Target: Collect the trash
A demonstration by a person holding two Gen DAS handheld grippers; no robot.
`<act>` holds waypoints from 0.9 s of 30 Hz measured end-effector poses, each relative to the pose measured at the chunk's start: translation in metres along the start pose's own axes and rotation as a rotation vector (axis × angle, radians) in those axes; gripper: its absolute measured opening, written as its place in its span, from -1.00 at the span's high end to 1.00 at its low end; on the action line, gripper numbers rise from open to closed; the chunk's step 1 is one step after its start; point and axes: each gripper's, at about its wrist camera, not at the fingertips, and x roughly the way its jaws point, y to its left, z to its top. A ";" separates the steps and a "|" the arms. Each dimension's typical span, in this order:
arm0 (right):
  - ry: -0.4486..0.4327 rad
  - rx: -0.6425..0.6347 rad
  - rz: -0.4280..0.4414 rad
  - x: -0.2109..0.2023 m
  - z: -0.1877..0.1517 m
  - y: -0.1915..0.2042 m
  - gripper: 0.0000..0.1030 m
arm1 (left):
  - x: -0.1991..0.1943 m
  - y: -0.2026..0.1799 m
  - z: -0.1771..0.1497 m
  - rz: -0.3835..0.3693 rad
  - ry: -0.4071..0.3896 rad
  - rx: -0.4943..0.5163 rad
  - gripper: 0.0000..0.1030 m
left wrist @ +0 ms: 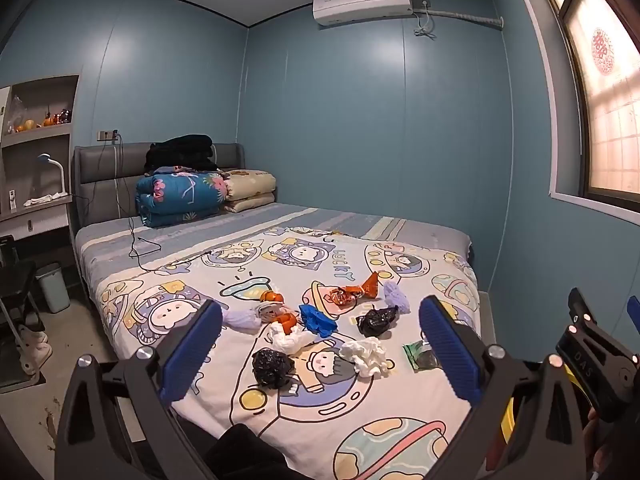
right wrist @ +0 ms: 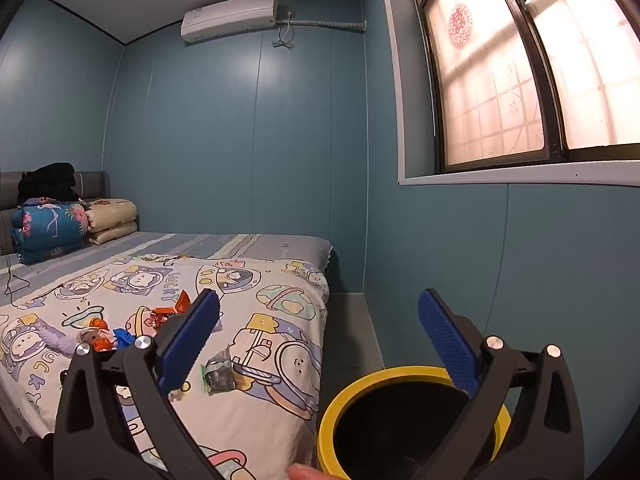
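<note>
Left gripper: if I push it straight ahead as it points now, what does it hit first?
Probably the trash pile on the bed: the open left gripper frames the crumpled white tissue and black plastic wad nearest it. Depth is uncertain; nothing nearer shows.

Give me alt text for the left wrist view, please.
The open left gripper hovers over a cartoon-print bedspread strewn with trash: black bags, white tissue, a blue glove, and orange wrappers. The right gripper shows at the right edge.
</note>
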 end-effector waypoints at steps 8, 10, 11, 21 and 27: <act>0.001 0.002 0.002 0.001 -0.001 0.000 -0.85 | 0.001 0.000 0.001 0.010 0.009 -0.005 -0.85; 0.001 0.002 0.002 0.000 0.000 0.000 -0.85 | -0.001 0.001 0.001 0.006 0.011 -0.002 -0.85; 0.002 0.002 0.002 0.000 0.000 0.000 -0.85 | 0.000 0.002 0.001 0.006 0.012 -0.002 -0.85; 0.003 0.002 0.003 0.002 0.000 0.001 -0.85 | 0.002 0.003 0.001 0.008 0.013 -0.001 -0.85; 0.003 0.003 0.003 0.001 0.000 0.001 -0.85 | 0.002 0.002 -0.001 0.007 0.013 -0.001 -0.85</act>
